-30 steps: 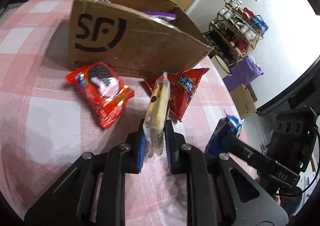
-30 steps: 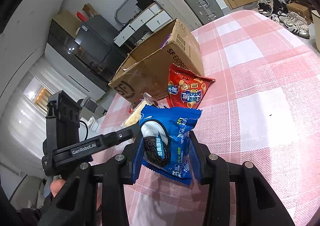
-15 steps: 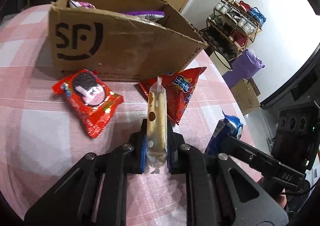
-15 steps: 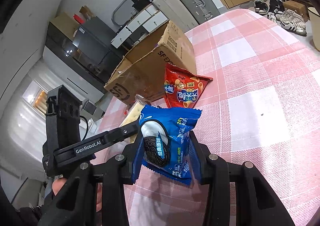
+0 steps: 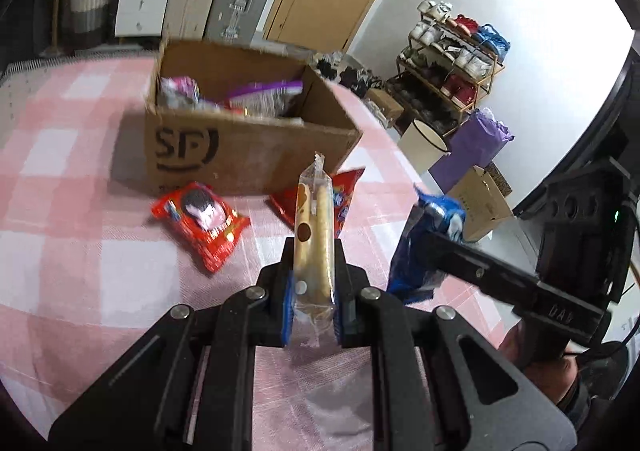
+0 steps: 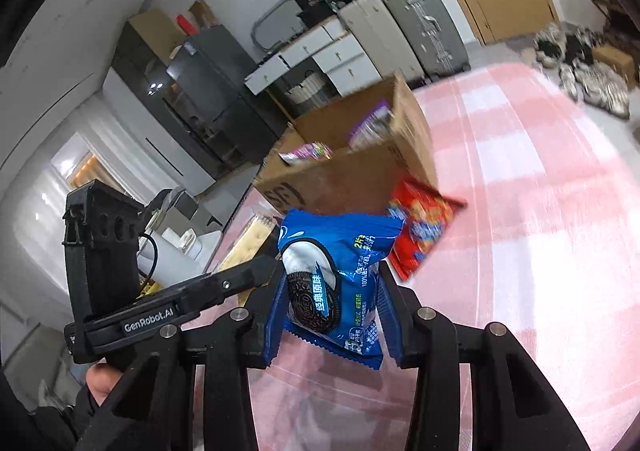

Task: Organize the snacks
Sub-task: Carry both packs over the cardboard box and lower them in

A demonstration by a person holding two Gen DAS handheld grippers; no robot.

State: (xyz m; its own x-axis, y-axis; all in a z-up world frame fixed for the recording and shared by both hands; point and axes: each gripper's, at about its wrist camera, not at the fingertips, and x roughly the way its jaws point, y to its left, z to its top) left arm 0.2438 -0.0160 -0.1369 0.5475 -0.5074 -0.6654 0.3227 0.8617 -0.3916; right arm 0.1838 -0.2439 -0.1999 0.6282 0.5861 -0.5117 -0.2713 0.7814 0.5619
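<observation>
on the pink-checked desk (image 5: 60, 259) the cardboard box (image 5: 248, 155) waits; left hand-held gripper (image 5: 313, 291) pinches a clear biscuit pack (image 5: 314, 235), right hand-held gripper (image 6: 332, 315) clamps a blue cookie packet (image 6: 340, 275); next, carry both over the box rim and let go.

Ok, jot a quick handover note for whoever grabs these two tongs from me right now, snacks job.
Left tongs: shut on the clear-wrapped biscuit pack, held above the table.
Right tongs: shut on the blue Oreo pack, also off the table.
Cardboard box: open, already has a few packets inside.
On the pink checked tablecloth in front of the box: red Oreo pack and red chip bag.
Left to do: drop both held packs into the box, then collect the two red ones.
</observation>
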